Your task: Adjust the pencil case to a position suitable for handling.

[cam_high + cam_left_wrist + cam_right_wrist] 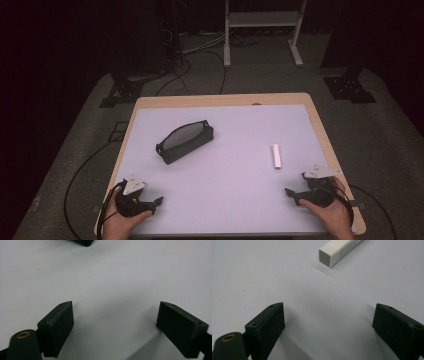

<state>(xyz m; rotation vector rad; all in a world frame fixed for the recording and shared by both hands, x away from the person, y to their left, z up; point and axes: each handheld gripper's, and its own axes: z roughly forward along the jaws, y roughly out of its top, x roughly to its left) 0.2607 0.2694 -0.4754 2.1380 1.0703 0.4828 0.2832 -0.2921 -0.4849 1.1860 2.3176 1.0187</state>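
White box [276, 156] lies flat right of centre on the mat [225, 195], just ahead of the right gripper [295, 196], jaws apart, empty; dark pouch [184, 142] mid-left, left gripper [152, 204] also spread, near front edge.

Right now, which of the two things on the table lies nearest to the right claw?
The white bar, just ahead of the right claw. The black pouch lies far off, toward the left side.
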